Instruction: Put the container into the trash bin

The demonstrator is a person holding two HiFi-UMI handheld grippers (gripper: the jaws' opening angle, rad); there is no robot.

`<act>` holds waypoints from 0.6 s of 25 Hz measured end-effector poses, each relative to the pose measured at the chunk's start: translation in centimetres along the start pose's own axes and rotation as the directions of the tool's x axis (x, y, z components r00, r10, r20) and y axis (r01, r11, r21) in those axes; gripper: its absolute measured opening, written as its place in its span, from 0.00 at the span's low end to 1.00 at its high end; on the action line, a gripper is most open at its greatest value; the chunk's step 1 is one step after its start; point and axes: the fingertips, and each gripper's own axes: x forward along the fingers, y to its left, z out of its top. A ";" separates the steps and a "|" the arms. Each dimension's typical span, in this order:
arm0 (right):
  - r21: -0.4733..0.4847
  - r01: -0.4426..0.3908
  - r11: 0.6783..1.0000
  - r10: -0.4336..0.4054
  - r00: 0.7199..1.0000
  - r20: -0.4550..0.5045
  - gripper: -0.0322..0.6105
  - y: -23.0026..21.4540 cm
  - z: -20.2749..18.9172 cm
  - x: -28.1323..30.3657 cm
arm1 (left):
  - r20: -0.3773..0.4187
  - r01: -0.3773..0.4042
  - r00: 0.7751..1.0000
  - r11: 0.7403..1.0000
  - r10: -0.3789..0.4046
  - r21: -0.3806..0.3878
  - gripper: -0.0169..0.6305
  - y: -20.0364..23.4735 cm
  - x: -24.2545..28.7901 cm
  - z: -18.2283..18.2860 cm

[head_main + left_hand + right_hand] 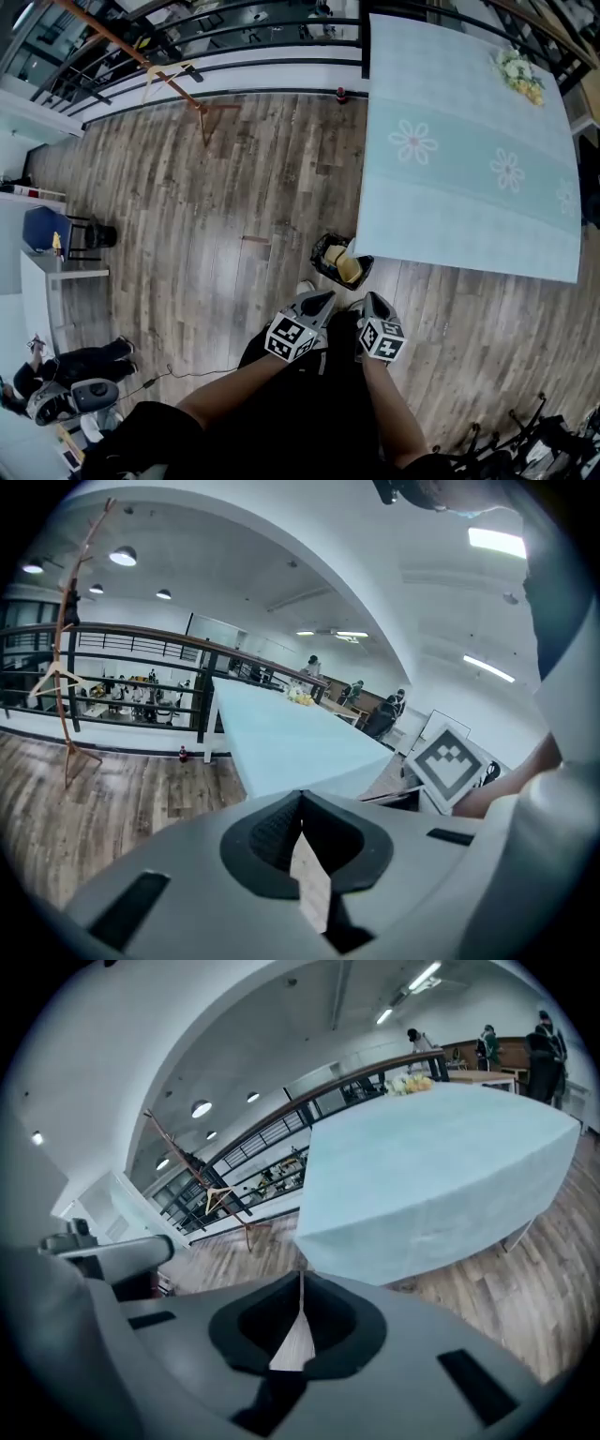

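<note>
container (346,268) in trash bin (320,258), beside table (469,169)

The trash bin (319,261) stands at the table (469,178) corner; open floor (187,206) left.

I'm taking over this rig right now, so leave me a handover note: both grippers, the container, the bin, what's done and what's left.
Left gripper: jaws together, nothing held.
Right gripper: jaws together, nothing held.
Black trash bin: on the wooden floor, at the near corner of the table with the light blue flowered cloth, just ahead of both grippers.
Yellowish container: lying inside the bin.
Done: the container appears to be binned.
Left: nothing obvious; confirm it sits fully inside.
</note>
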 end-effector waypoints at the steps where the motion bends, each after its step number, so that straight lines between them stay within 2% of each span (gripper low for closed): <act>1: -0.010 -0.002 1.000 0.003 1.000 0.029 0.11 0.3 1.0 -1.0 | 0.008 0.010 1.000 1.000 -0.010 0.010 0.05 -0.3 0.4 0.7; 4: -0.012 -0.023 1.000 0.025 0.994 0.106 0.11 2.2 3.3 -3.9 | 0.019 0.045 0.999 0.999 -0.045 0.011 0.05 -1.6 0.8 2.8; 7: -0.026 -0.036 0.999 0.040 0.982 0.185 0.11 4.5 5.7 -7.0 | 0.042 0.102 0.994 0.993 -0.099 -0.065 0.05 -3.4 0.2 5.3; 8: -0.035 -0.031 0.999 0.038 0.976 0.216 0.11 5.2 6.7 -8.1 | 0.049 0.115 0.992 0.992 -0.112 -0.058 0.05 -4.1 -0.1 6.4; 12: -0.035 0.015 0.999 -0.003 0.942 0.336 0.11 7.6 10.3 -11.2 | 0.087 0.151 0.984 0.987 -0.155 0.052 0.05 -5.4 -1.4 10.6; 15: 0.018 0.075 0.997 -0.076 0.913 0.401 0.11 9.1 12.1 -12.7 | 0.131 0.205 0.967 0.972 -0.220 0.118 0.05 -5.9 -2.9 13.6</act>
